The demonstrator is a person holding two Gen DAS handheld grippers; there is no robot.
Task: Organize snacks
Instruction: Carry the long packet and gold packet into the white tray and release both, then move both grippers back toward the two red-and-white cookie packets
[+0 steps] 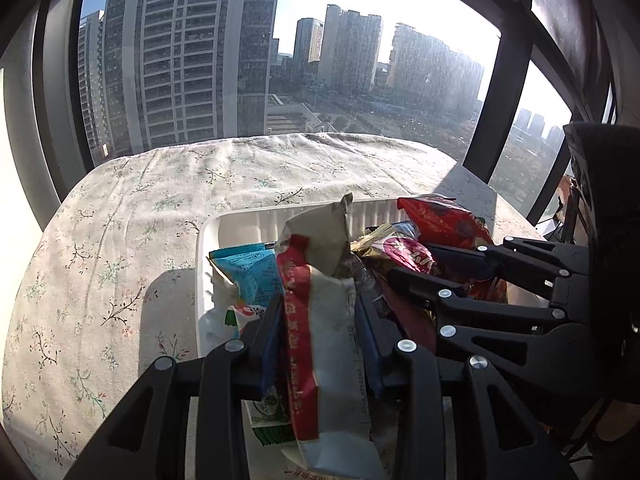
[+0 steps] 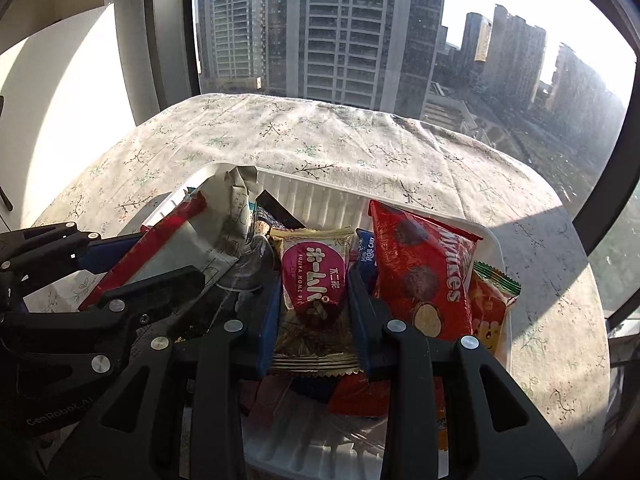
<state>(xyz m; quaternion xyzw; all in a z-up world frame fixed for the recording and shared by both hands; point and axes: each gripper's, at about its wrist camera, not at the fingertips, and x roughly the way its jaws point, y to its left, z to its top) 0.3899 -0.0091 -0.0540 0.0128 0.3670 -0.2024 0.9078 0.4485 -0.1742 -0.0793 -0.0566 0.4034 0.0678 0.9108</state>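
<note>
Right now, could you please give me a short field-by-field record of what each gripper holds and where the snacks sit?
surface: floral tablecloth by a window
container: white tray holding the snacks
left gripper: jaws shut on the white and red packet, above the tray
right gripper: jaws shut on the pink and gold pie packet, above the tray
in tray, right side: red chocolate bag, upright
in tray, left side: blue packet

It looked like a high-rise flat — a floral tablecloth (image 1: pixel 160 208) lay mid-frame, and big windows (image 2: pixel 320 32) across the top showed apartment towers (image 1: pixel 180 52).
</note>
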